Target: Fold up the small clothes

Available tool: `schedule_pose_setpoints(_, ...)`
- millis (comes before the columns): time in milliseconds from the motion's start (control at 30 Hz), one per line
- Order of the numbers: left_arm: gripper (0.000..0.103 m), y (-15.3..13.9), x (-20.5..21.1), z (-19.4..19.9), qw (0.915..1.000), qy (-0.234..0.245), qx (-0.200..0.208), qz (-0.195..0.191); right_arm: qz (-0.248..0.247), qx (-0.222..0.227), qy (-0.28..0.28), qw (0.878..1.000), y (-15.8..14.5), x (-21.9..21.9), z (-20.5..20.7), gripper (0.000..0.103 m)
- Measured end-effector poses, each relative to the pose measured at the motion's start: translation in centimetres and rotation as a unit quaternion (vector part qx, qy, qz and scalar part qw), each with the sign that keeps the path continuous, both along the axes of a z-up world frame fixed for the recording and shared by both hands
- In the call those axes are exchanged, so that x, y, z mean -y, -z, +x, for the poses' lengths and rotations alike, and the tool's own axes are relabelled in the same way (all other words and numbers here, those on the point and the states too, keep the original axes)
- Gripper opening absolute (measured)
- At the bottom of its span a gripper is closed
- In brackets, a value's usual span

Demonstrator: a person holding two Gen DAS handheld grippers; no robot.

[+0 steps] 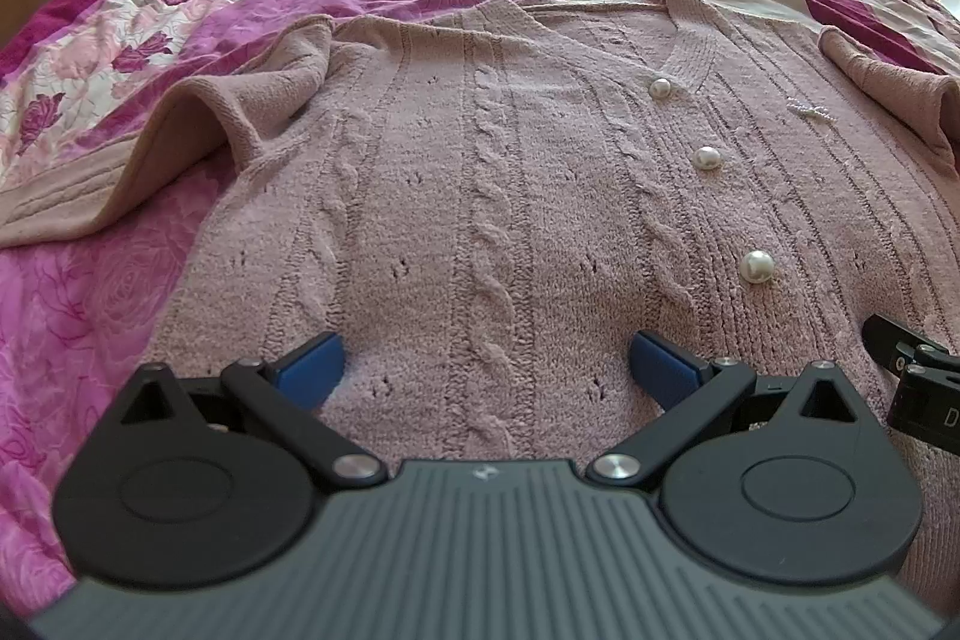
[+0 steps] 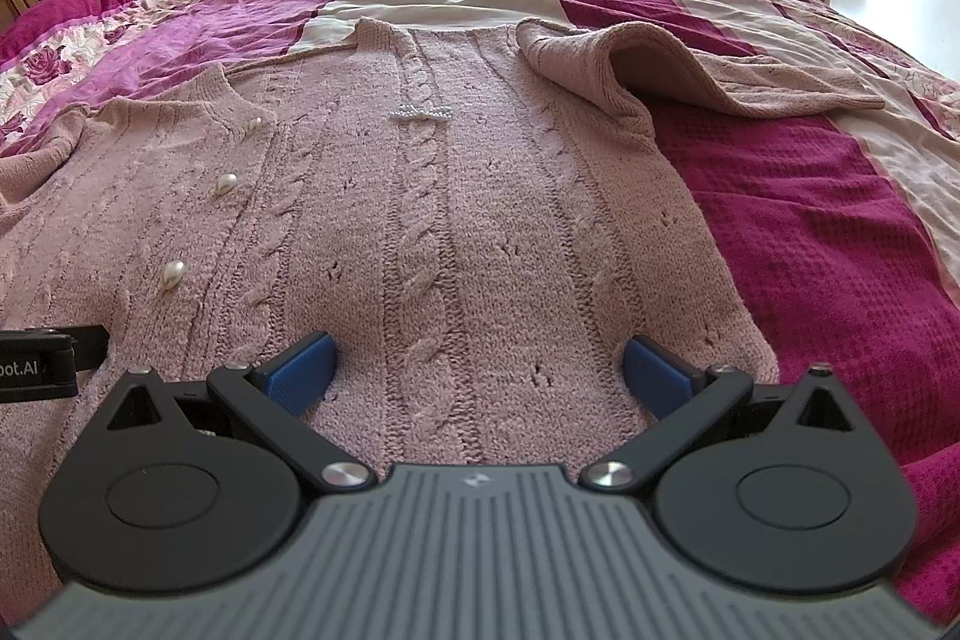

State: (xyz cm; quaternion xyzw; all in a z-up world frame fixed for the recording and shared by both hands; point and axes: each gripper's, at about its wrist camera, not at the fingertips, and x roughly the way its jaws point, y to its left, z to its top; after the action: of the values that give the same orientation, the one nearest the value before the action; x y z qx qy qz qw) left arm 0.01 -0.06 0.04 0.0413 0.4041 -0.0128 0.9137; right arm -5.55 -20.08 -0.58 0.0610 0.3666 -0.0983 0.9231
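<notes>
A: On the bedspread [image 2: 810, 232], the whole pink cardigan [image 1: 480, 172] lies flat, front up and buttoned, neck pointing away from both tools. Where do the claws sit against it?

B: Both over its hem end. The left gripper [image 1: 486, 364] has its blue fingers [image 1: 309, 370] spread wide, cable knit showing between them and nothing held. The right gripper [image 2: 477, 367] is the same: parted, empty, just inside the cardigan's right edge. From these views I cannot tell whether the pads touch the wool or hover above it.

A: So which step is this?

B: The very start, I'd judge. No fold is made in the body yet. The left sleeve [image 1: 198, 124] is thrown outward beyond the cardigan's left edge, and the right sleeve [image 2: 690, 82] sprawls off its right shoulder onto the cover.

A: The next move, then?

B: Probably closing on the hem corners, or going up to bring each sleeve in across the chest. Either way the pinch should take both layers of knit and miss the pearl buttons [image 1: 757, 267] running down the cardigan's middle, nearest the left tool.
</notes>
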Motion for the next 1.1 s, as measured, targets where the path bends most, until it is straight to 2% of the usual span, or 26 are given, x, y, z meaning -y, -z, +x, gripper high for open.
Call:
schedule_pose_setpoints(700,0.103,0.00,0.05,0.01,1.0000,0.000,-0.001,0.001,-0.001,0.000,0.000,1.000,-0.05,-0.04,-0.09,0.103)
schedule_pose_setpoints(1100,0.103,0.02,-0.35,0.70,0.9998,-0.001,-0.022,0.002,0.004,-0.019,0.004,1.000,-0.30,0.04,0.14,0.103)
